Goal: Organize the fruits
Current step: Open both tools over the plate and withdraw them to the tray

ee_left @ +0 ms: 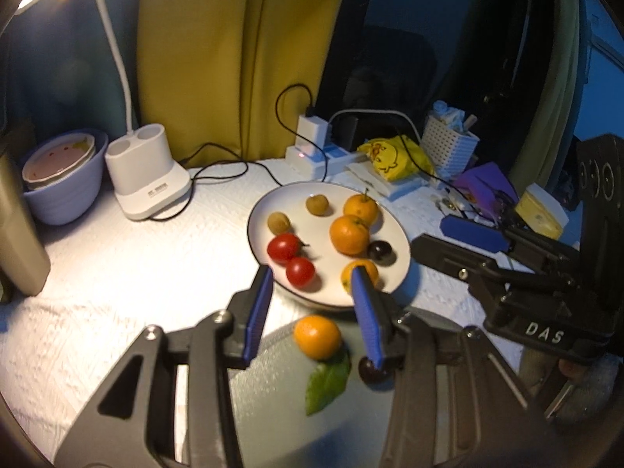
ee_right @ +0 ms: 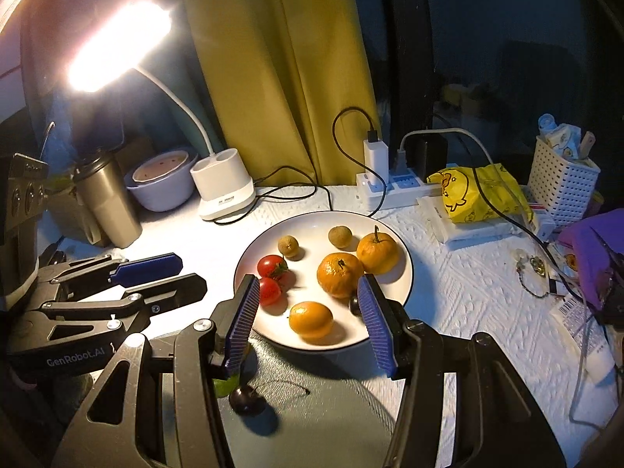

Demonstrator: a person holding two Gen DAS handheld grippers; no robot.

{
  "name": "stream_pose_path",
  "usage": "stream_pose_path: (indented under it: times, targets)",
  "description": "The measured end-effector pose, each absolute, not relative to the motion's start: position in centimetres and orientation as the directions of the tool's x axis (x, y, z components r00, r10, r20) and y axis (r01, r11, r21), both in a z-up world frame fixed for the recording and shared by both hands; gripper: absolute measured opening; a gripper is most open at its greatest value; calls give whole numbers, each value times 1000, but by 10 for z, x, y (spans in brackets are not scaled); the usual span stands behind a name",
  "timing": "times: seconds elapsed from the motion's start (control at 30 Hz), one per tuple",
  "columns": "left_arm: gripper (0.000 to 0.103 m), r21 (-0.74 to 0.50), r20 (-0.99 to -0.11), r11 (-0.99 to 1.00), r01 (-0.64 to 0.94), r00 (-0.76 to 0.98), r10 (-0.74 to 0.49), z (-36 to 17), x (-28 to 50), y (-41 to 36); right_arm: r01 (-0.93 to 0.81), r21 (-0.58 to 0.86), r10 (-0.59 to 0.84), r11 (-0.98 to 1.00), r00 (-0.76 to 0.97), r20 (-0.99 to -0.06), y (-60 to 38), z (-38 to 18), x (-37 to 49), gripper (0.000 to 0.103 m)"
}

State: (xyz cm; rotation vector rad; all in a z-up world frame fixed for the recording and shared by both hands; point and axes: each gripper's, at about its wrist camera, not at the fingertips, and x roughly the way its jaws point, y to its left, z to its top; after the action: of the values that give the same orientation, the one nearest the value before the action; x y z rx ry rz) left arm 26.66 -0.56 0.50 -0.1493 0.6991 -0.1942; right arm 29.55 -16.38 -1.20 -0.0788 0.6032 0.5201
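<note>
Both grippers, left gripper and right gripper, are hanging part-open and empty just short of the white plate. The loose orange is lying on the plate's near side, under the left one

your one light is the desk lamp, blown out to white glare at upper left in the right wrist view and flaring across the left wrist view's top corner. it lights the tablecloth and plate warmly; the fruit throws short shadows towards the right. the background stays dim and blue. both views bend at the rims, and the left one is softly blurred.
</note>
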Motion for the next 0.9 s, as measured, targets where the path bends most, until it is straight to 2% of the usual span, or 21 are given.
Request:
stream_pose_path:
  times: [0.47, 0.9]
  targets:
    - [43, -189, -635, 974, 127, 740, -220, -6, 233, -19, -491, 82, 445, 868, 693, -567, -176, -19, 267, 55]
    - [43, -180, -691, 977, 114, 692, -208, -42, 217, -28, -479, 123, 448, 869, 660, -603, -188, -52, 254, 55]
